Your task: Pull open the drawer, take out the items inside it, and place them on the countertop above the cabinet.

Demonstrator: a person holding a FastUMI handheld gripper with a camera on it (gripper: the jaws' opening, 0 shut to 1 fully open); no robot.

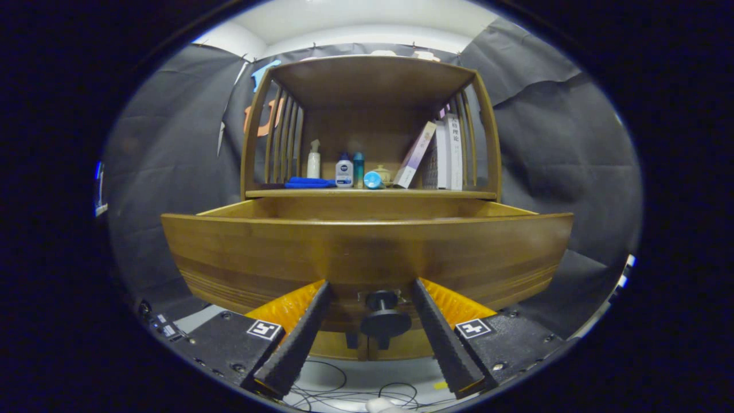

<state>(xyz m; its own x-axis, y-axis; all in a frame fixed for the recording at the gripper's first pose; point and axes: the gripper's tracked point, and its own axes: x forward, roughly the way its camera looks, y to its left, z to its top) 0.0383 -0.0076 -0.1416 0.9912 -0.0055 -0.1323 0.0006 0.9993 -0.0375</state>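
Gripper view: a wooden drawer (367, 252) stood pulled out from its cabinet, its front panel dominating the middle. The gripper (370, 292) pointed at it, fingers spread apart and released, flanking the dark round knob (384, 320) at six o'clock without touching it. The drawer's inside lay hidden behind the front panel. At twelve o'clock, the surface (370, 193) above carried a blue cloth (309, 183), bottles (344, 172) and leaning books (441, 155). Reaching blind over the panel could knock the fingers against its edge.
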